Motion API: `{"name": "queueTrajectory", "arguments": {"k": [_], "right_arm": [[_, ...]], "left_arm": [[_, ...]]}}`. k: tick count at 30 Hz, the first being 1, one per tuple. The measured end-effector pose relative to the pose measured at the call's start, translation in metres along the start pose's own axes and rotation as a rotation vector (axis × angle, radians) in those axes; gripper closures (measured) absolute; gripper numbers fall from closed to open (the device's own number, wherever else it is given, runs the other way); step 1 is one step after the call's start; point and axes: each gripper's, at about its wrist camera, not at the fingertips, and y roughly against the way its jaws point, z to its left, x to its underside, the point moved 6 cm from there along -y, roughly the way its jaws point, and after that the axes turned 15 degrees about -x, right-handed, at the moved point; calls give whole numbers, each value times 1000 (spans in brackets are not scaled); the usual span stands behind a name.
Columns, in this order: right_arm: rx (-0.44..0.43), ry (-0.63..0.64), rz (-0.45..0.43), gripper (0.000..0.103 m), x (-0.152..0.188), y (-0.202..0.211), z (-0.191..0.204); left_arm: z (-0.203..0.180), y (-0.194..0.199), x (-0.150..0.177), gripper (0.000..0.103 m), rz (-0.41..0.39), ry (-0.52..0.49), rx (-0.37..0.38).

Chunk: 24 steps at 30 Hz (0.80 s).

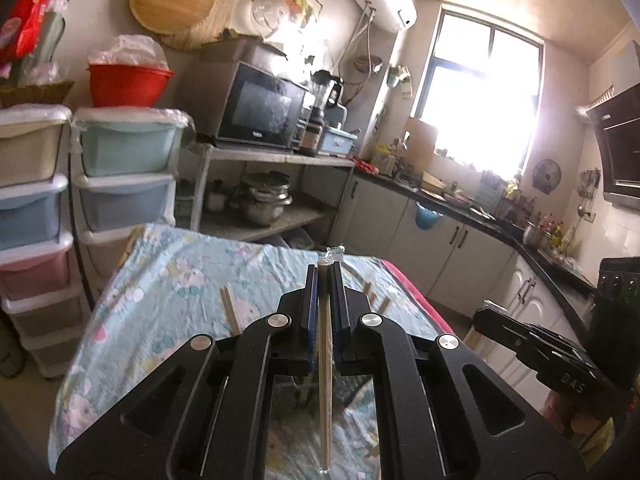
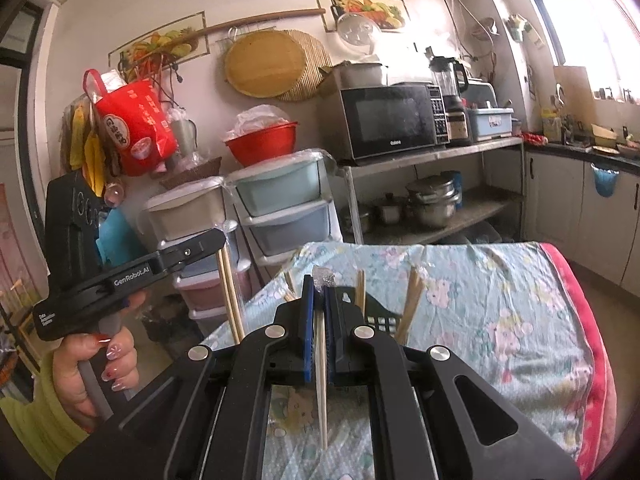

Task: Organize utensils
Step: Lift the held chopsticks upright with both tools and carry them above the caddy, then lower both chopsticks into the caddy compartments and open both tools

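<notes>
light: we see daylight from the window (image 1: 486, 96), blown out | glare: haze spreads beside it | edges: fisheye-bent, dark corners | focus: slightly soft

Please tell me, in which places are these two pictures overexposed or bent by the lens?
Left wrist view: the window is blown out white, and its glare washes over the wall and the counter below; cabinet edges curve. Right wrist view: the window glares only at the upper right corner; the microwave is evenly lit, and the frame edges bend and darken.

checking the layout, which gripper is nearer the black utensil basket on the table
Right. The right gripper sits just short of the black basket, which shows beside its fingers; the left gripper is held off past the table's edge.
</notes>
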Motion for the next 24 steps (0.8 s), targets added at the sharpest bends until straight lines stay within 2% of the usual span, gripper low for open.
{"name": "queueTrajectory", "arguments": {"k": [11,24], "right_arm": [[-15,45,-44,98,-29,-11,8],[21,87,-112,98,-65,-26,-2]], "left_arm": [[20,-7,-29,100,-52,38,-59],[28,-26,-57,100,-133,73,-130]]}}
